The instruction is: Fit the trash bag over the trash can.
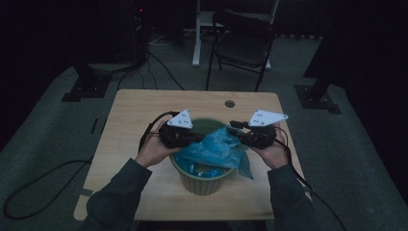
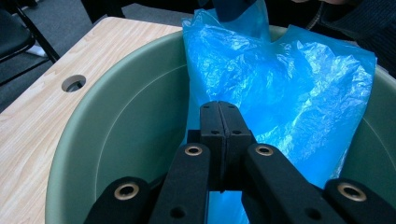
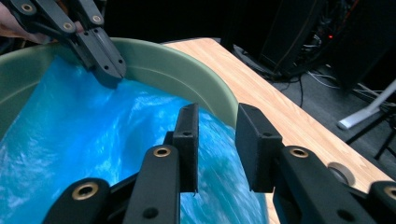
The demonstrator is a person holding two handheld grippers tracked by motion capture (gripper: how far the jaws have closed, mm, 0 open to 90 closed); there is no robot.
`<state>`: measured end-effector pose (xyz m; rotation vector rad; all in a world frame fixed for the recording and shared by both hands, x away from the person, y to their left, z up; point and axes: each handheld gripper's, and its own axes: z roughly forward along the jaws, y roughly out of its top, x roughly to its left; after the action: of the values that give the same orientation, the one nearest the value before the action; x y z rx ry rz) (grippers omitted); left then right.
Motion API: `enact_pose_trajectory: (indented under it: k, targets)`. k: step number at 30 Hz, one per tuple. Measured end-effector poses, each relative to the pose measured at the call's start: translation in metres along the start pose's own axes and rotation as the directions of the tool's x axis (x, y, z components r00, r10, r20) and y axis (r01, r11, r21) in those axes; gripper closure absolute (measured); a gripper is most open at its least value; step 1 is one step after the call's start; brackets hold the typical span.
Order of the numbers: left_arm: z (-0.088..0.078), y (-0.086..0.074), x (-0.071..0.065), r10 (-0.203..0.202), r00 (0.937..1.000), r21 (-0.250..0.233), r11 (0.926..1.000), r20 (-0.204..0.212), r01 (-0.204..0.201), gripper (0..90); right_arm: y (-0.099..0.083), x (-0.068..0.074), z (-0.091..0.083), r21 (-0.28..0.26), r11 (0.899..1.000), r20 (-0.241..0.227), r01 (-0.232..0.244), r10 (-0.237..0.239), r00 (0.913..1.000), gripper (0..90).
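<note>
The blue plastic bag (image 1: 217, 150) is thin and crinkled, glossy where the light catches its folds, and half see-through; it lies across and down into the green bucket (image 1: 202, 182), with one corner spilling over the rim on my right side; in the left gripper view the bag (image 2: 280, 93) rises in a rumpled sheet against the bucket's inner wall (image 2: 130, 121), which is smooth, matte and round.

My left hand-held gripper (image 1: 192, 138) has its jaws pressed flat together, pinching the bag film at the bucket's mouth; seen from its own camera the left hand-held gripper (image 2: 219, 121) shows blocky black pads with no gap between them; from across, it (image 3: 109, 74) bites the bag's edge just inside the rim.

My right hand-held gripper (image 1: 239, 133) sits over the far right of the rim; in its own view the right hand-held gripper (image 3: 217, 140) has its jaws parted, with bag (image 3: 93, 140) showing through the gap; nothing is held.

The bucket stands near the front middle of the bench (image 1: 134, 110), a pale wood-grain top with a round cable hole (image 1: 229, 103); a dark folding chair (image 1: 243, 41) stands beyond.
</note>
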<state>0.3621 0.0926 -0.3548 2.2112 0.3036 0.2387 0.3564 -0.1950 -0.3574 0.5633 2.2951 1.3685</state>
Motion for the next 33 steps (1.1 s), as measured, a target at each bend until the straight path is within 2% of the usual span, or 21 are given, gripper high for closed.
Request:
enact_pose_trajectory:
  k: [8, 9, 10, 13, 14, 15, 18, 28, 33]
  targets:
    - [0.000, -0.001, 0.000, -0.002, 1.0000, -0.003, 1.0000, -0.003, 0.002, 90.0, 0.007, 0.002, 0.006, -0.014, 1.000, -0.032, -0.007, 0.007, 0.9995, 67.3]
    - [0.000, -0.001, 0.000, -0.001, 1.0000, -0.003, 1.0000, -0.003, 0.001, 89.9, 0.009, 0.000, 0.010, 0.003, 1.000, -0.057, -0.020, 0.020, 0.9981, 64.6]
    - [0.000, -0.001, 0.000, -0.001, 1.0000, -0.004, 1.0000, -0.003, 0.001, 89.9, 0.009, -0.001, 0.013, 0.014, 1.000, -0.063, -0.028, 0.028, 0.9976, 64.6]
    - [-0.001, -0.001, 0.000, 0.000, 1.0000, -0.004, 1.0000, -0.008, 0.000, 90.0, 0.008, -0.001, 0.016, 0.034, 0.999, -0.069, -0.036, 0.039, 0.9969, 68.8]
    - [-0.002, -0.002, 0.001, -0.003, 0.9999, -0.003, 1.0000, -0.011, 0.003, 90.0, 0.007, -0.002, 0.017, 0.044, 0.998, -0.076, -0.037, 0.040, 0.9963, 72.7]
    - [-0.003, -0.003, 0.001, -0.007, 0.9999, -0.004, 1.0000, -0.014, 0.006, 90.0, 0.005, 0.000, 0.017, 0.047, 0.998, -0.080, -0.032, 0.035, 0.9962, 81.6]
    - [-0.004, -0.005, 0.003, -0.019, 0.9996, -0.009, 0.9998, -0.019, 0.019, 90.0, 0.003, 0.002, 0.015, 0.056, 0.998, -0.074, -0.022, 0.026, 0.9969, 89.7]
    - [-0.016, -0.014, 0.009, -0.053, 0.9975, -0.027, 0.9983, -0.047, 0.051, 90.0, 0.000, 0.011, 0.003, 0.086, 0.996, -0.058, 0.021, -0.016, 0.9982, 90.0]
    - [-0.023, -0.019, 0.014, -0.072, 0.9953, -0.042, 0.9967, -0.065, 0.069, 90.0, -0.003, 0.012, -0.002, 0.090, 0.996, -0.056, 0.021, -0.016, 0.9983, 90.0]
